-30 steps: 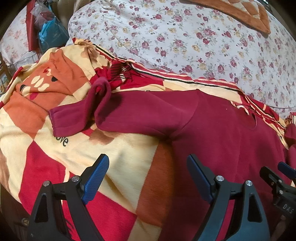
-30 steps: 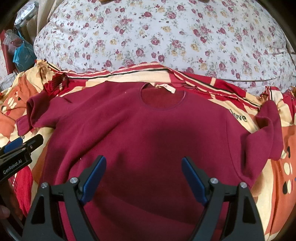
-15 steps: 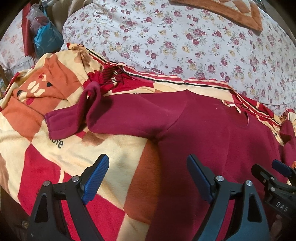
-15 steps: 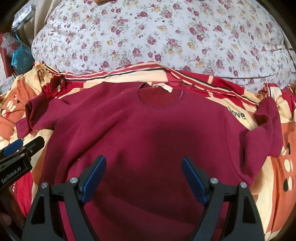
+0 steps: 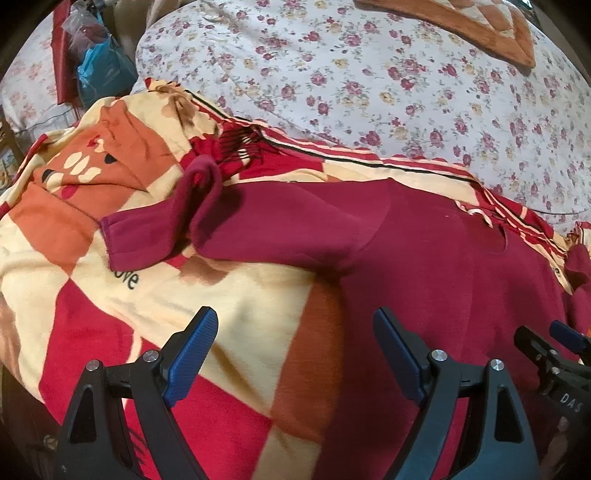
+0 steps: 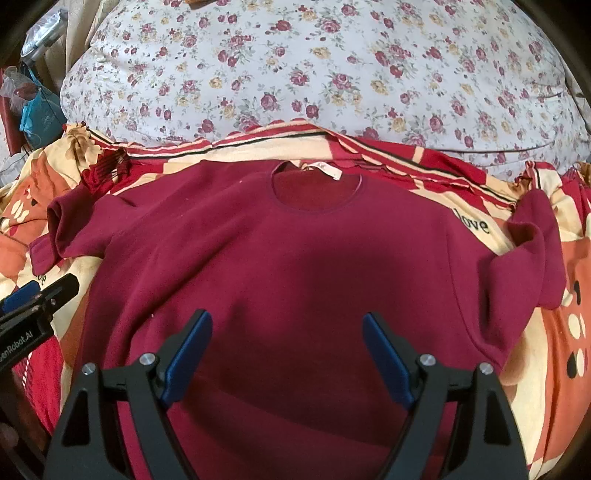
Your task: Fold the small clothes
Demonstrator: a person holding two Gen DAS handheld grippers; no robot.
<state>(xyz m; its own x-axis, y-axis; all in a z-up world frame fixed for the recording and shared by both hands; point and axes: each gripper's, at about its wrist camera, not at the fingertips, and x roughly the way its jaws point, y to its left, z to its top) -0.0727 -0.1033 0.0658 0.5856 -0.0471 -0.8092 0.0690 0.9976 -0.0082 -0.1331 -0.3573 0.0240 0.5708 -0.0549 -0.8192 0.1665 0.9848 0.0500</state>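
Observation:
A dark red sweatshirt (image 6: pixel 288 266) lies front up on a patterned blanket, neck hole (image 6: pixel 317 188) at the far side. Its left sleeve (image 5: pixel 159 229) is crumpled and bent over itself; the right sleeve (image 6: pixel 532 251) is folded up at the right. My right gripper (image 6: pixel 286 332) is open and empty above the shirt's lower body. My left gripper (image 5: pixel 295 332) is open and empty above the blanket at the shirt's left side seam. Each gripper shows at the edge of the other's view: the right one (image 5: pixel 554 354), the left one (image 6: pixel 33 302).
The red, orange and cream blanket (image 5: pixel 92 295) covers the bed. A big floral quilt (image 6: pixel 314 70) is heaped behind the shirt. A blue plastic bag (image 5: pixel 99 70) and clutter stand at the far left. An orange cloth (image 5: pixel 461 26) lies on the quilt.
Both grippers have drifted slightly; the shirt sits a little lower and further right in the left wrist view. The shirt itself has not moved. Both grippers stay open.

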